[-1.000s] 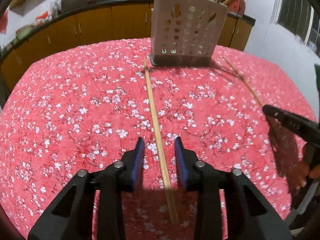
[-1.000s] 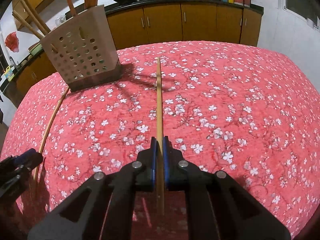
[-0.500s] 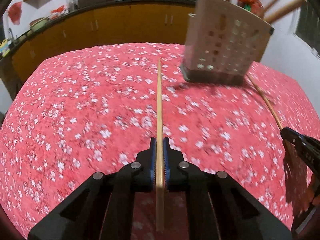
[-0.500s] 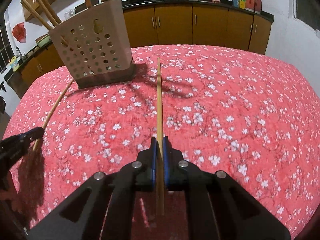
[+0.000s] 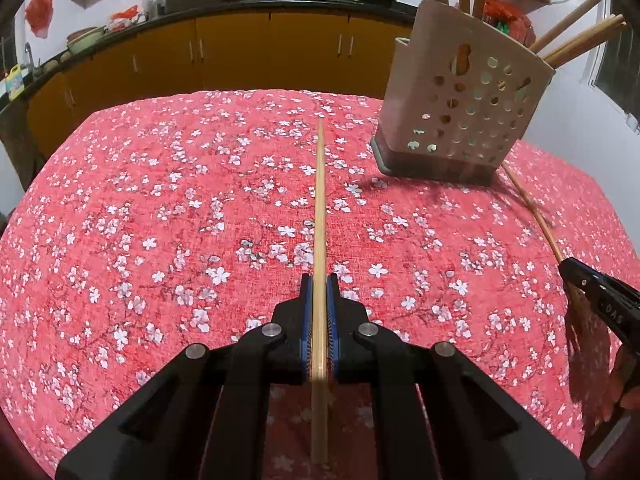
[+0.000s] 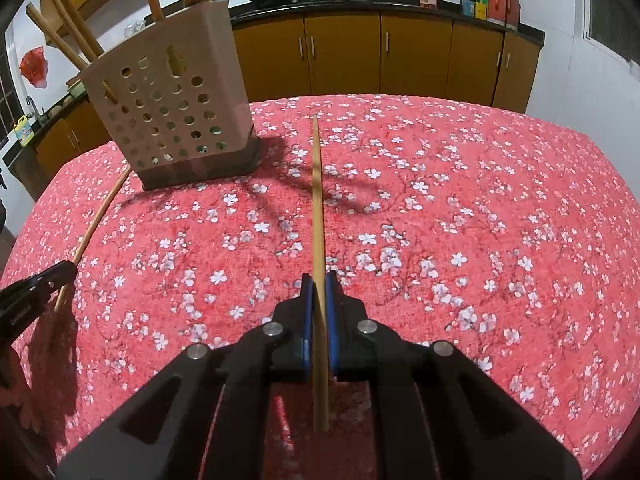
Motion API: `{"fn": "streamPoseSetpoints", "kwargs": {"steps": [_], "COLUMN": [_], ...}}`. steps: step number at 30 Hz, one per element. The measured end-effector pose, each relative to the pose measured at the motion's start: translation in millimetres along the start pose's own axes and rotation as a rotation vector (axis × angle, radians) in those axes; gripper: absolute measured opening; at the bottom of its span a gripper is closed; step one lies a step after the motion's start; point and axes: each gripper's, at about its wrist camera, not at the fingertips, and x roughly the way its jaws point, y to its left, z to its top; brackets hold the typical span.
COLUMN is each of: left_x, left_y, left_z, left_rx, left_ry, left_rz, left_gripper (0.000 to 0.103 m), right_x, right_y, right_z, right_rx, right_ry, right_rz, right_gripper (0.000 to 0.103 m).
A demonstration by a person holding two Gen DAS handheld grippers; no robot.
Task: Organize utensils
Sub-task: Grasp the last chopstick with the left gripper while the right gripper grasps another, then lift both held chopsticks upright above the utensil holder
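Gripping a chopstick each: left gripper (image 5: 319, 300) has its jaws closed on the left chopstick (image 5: 320, 216); right gripper (image 6: 319, 296) has its jaws closed on the right chopstick (image 6: 317, 208). Both sticks point toward the far side, over the worktop (image 5: 120, 220) with its red floral cloth. Perforated utensil holder (image 5: 460, 108) stands upright on the far part of the worktop, between the two sticks' far ends, several wooden utensils (image 5: 576, 44) leaning out of its top. Left view: holder far right. Right view: holder (image 6: 168, 108) far left. Yellow cabinets (image 6: 360, 56) run behind.
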Motion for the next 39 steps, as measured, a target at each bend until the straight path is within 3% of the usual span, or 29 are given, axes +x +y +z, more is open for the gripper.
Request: {"fn": "streamPoseSetpoints", "kwargs": {"steps": [18,32,39], "left_x": [0,-3,-14], "left_y": [-2,-13,-7], "left_z": [1,-2,2], "left_rx": [0.001,0.065,0.04], "left_ry": [0.001,0.009,0.008], "left_rz": [0.001,0.018,0.006], "left_gripper": [0.009,0.008,0.008], "right_x": [-1,-7,-44], "right_y": [0,3,-4], "right_z": [-1,-6,5], "right_rx": [-0.002,0.002,0.016], "right_ry": [0.001,-0.004,-0.094], "right_rz": [-0.003,0.005,0.022], "right_gripper": [0.008,0.008,0.008]}}
